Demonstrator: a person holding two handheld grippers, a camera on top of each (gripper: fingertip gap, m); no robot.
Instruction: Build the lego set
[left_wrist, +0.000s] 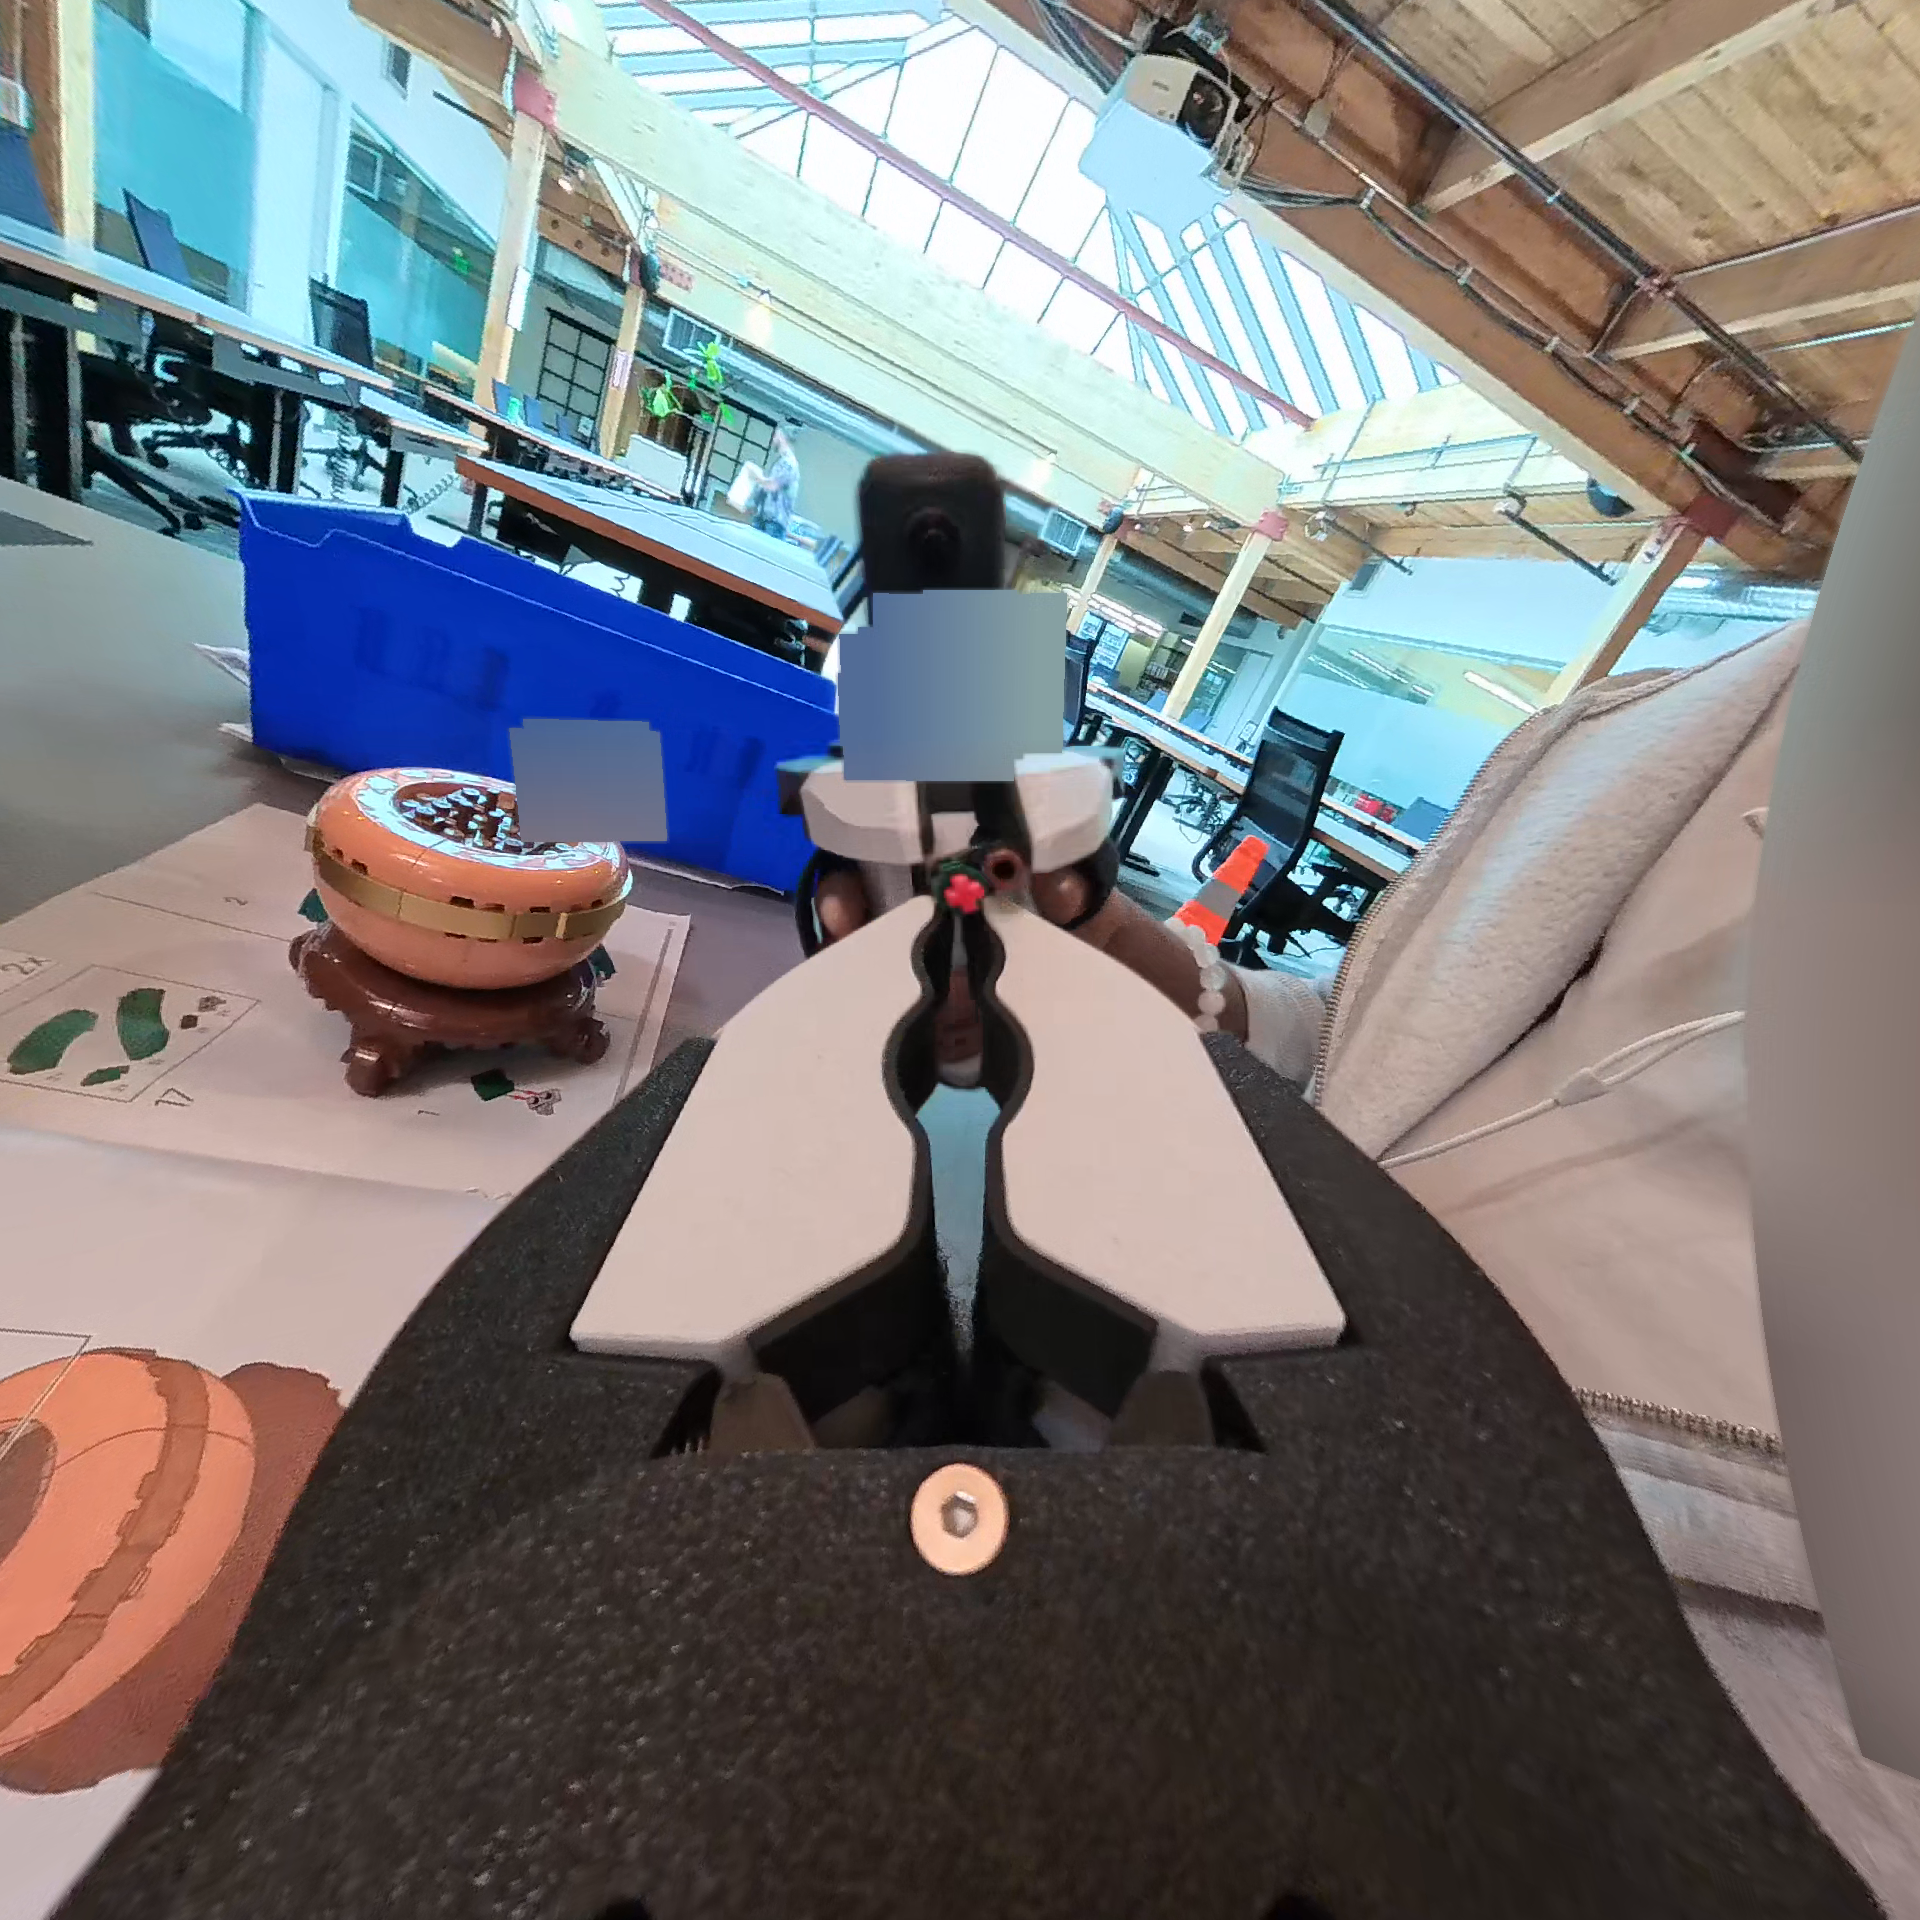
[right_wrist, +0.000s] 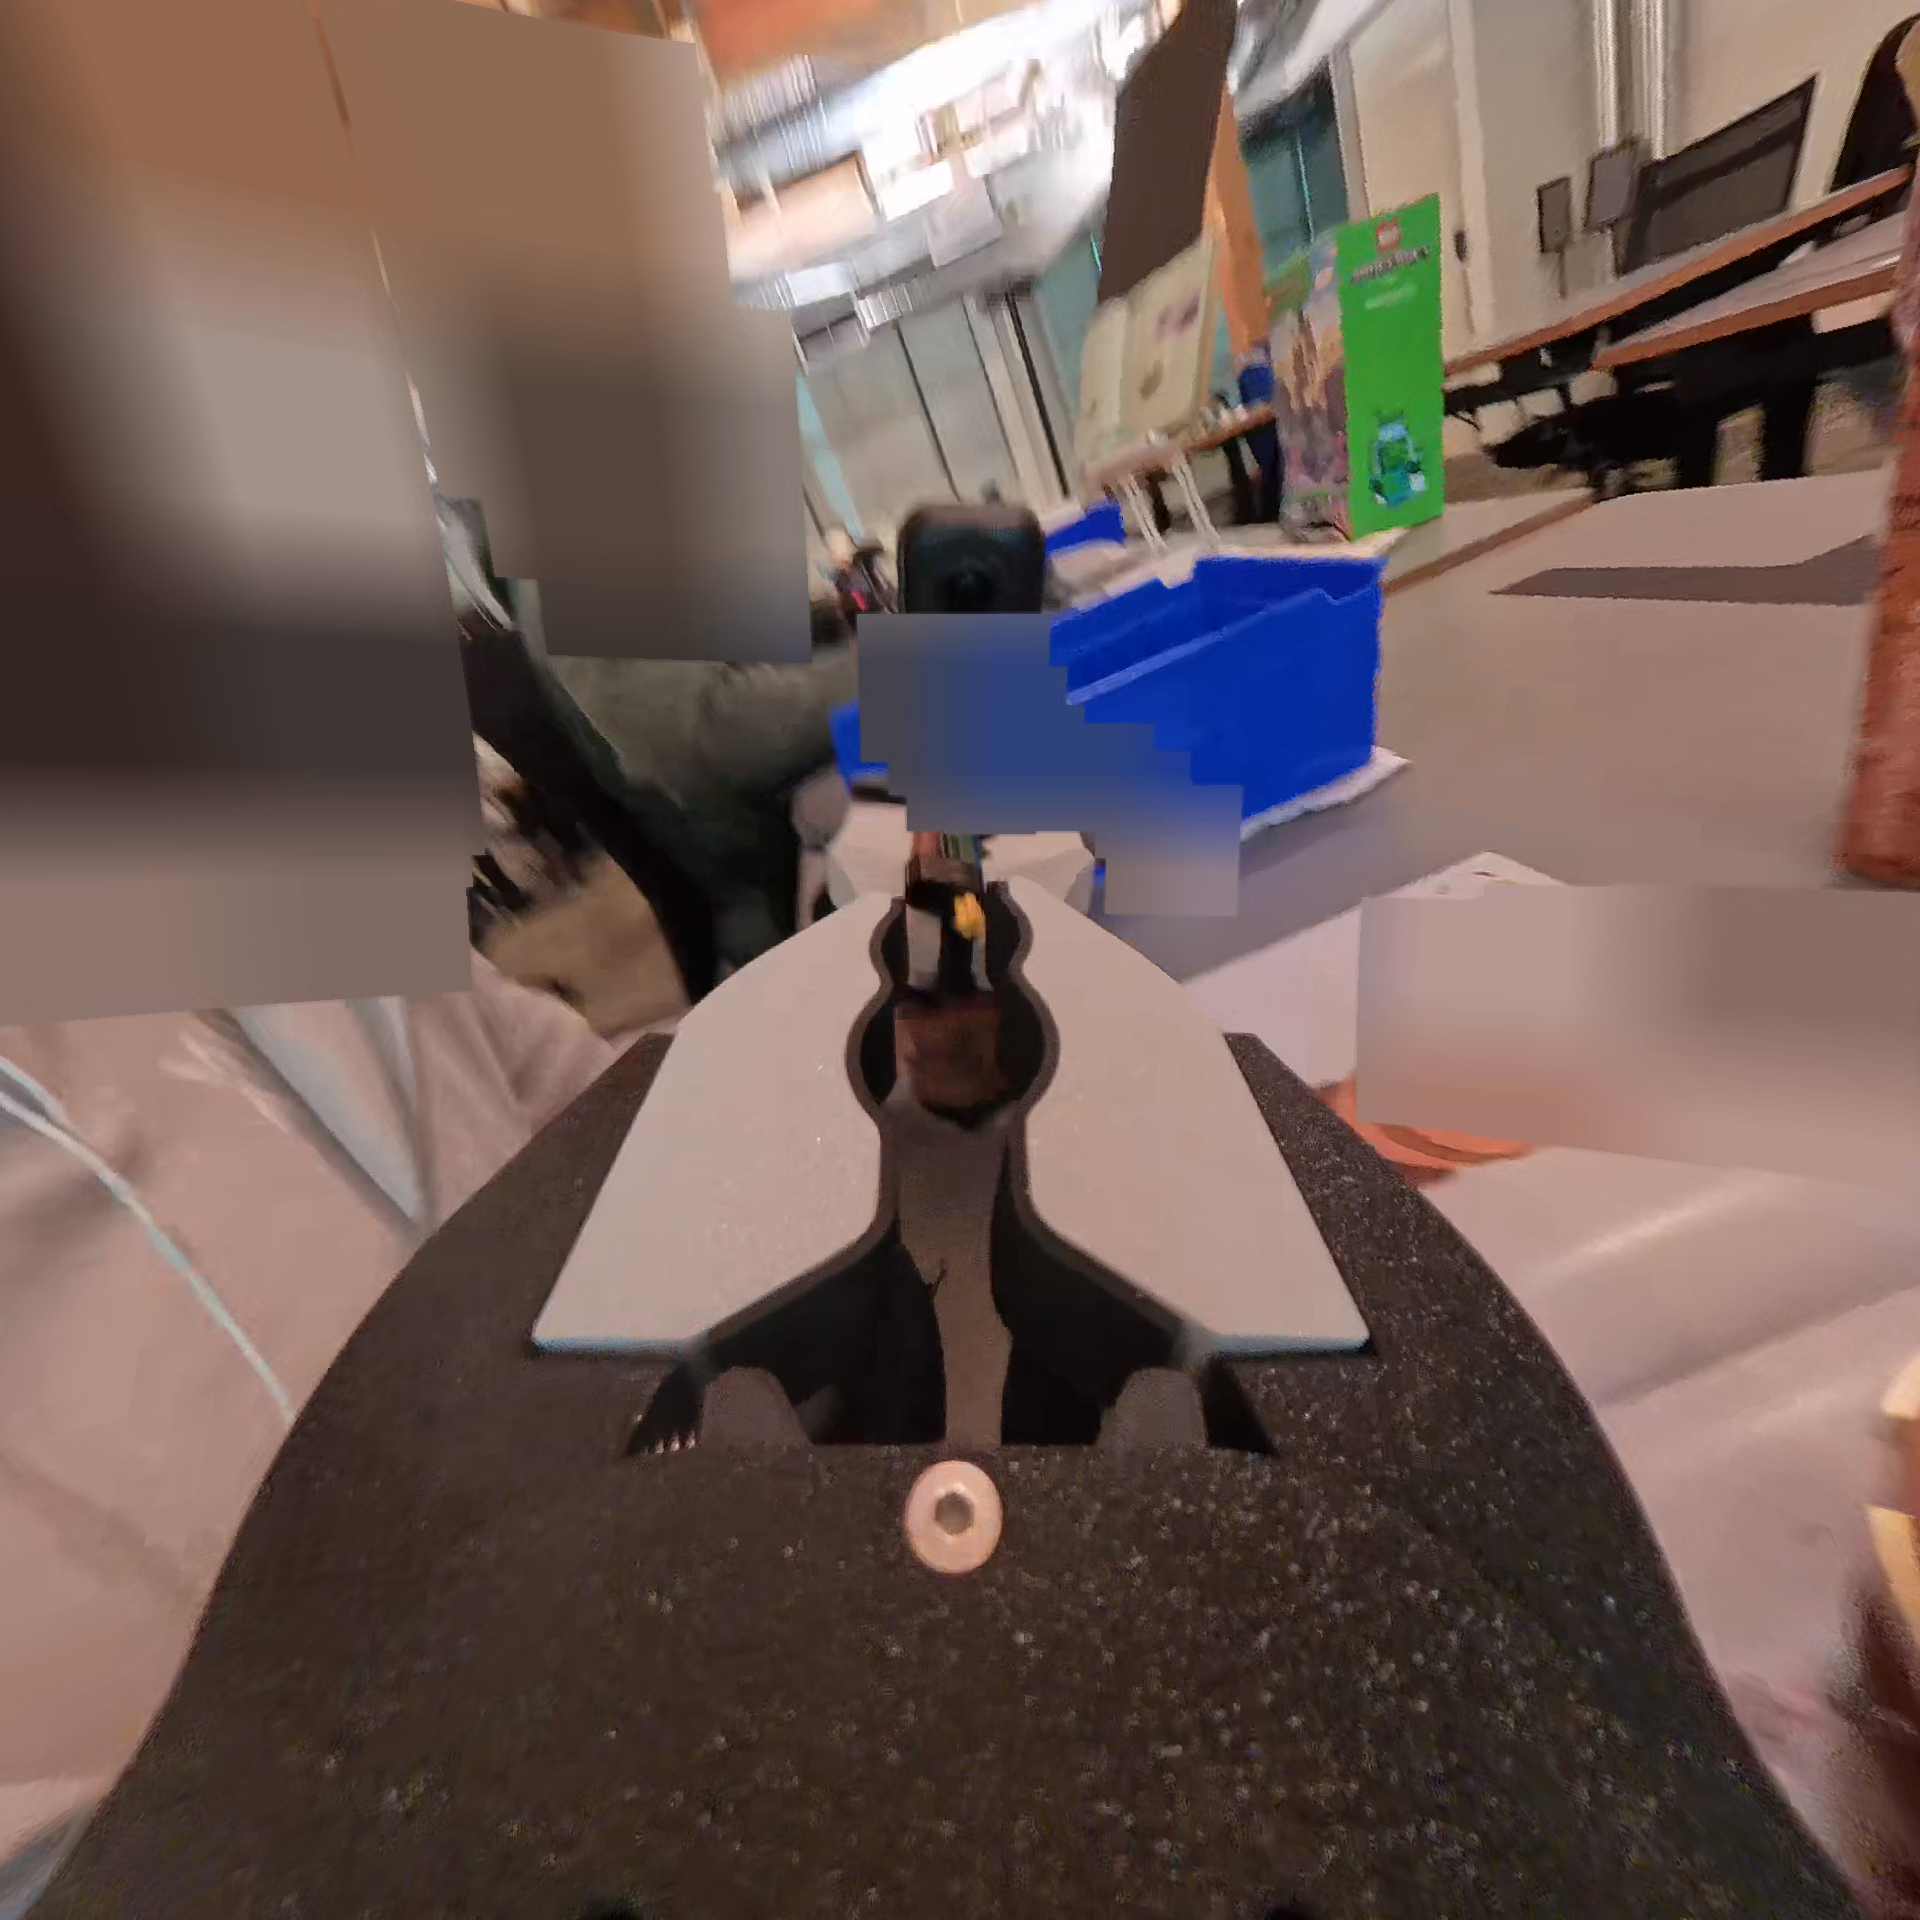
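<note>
In the left wrist view my left gripper (left_wrist: 962, 908) is shut on a small red flower piece with a green leaf (left_wrist: 964, 891), held up in the air. Right behind it my right gripper (left_wrist: 971, 831) faces me and holds a dark brown stem piece with a round open end (left_wrist: 1006, 865), which almost touches the flower. In the right wrist view my right gripper (right_wrist: 948, 906) is shut on that dark piece (right_wrist: 935, 925), which bears a small yellow bit (right_wrist: 968, 914). A peach round pot on a brown stand (left_wrist: 468, 904) stands on the table at left.
Instruction sheets (left_wrist: 239, 1049) lie under and in front of the pot. A blue bin (left_wrist: 499, 675) stands behind it and also shows in the right wrist view (right_wrist: 1257, 665). A person's cream jacket (left_wrist: 1558, 987) fills the right. An orange cone (left_wrist: 1231, 899) stands far off.
</note>
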